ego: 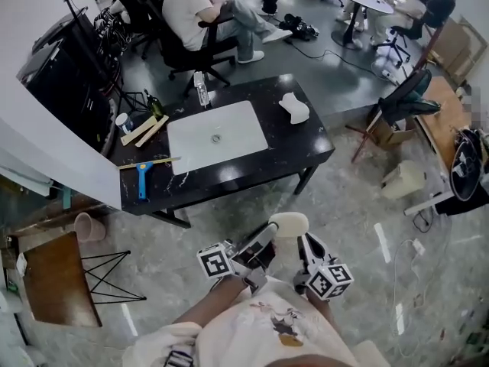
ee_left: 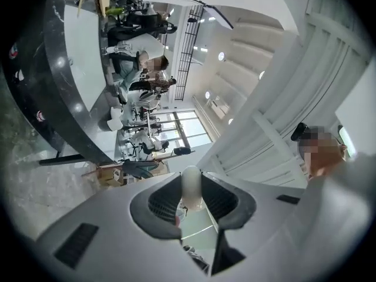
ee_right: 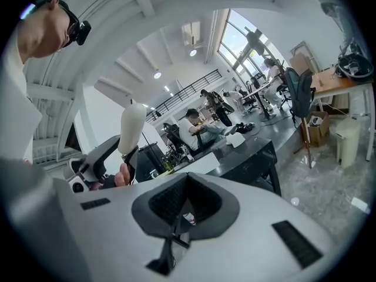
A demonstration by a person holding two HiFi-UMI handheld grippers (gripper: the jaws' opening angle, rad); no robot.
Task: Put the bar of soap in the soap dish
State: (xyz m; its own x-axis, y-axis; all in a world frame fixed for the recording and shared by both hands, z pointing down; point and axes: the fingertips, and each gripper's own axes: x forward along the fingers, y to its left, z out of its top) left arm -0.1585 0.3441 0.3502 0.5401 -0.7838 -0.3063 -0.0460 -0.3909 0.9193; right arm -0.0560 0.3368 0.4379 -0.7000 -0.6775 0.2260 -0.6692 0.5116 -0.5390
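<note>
My left gripper (ego: 271,234) is shut on a cream, rounded bar of soap (ego: 290,222), held out in front of me over the floor. In the left gripper view the soap (ee_left: 191,187) stands upright between the dark pads. My right gripper (ego: 308,243) hangs just beside it, shut and holding nothing; its own view shows the soap (ee_right: 131,128) up to the left. The white soap dish (ego: 294,108) sits at the far right of the black table (ego: 290,147), well away from both grippers. In the right gripper view the dish (ee_right: 237,140) is a small white shape on the tabletop.
A white basin (ego: 216,136) is set into the table, with a bottle (ego: 201,90), wooden sticks (ego: 145,131) and a blue-handled tool (ego: 142,180) on the left. A person sits on a chair (ego: 195,14) behind. A white bin (ego: 403,178) stands to the right and a pink bucket (ego: 88,226) to the left.
</note>
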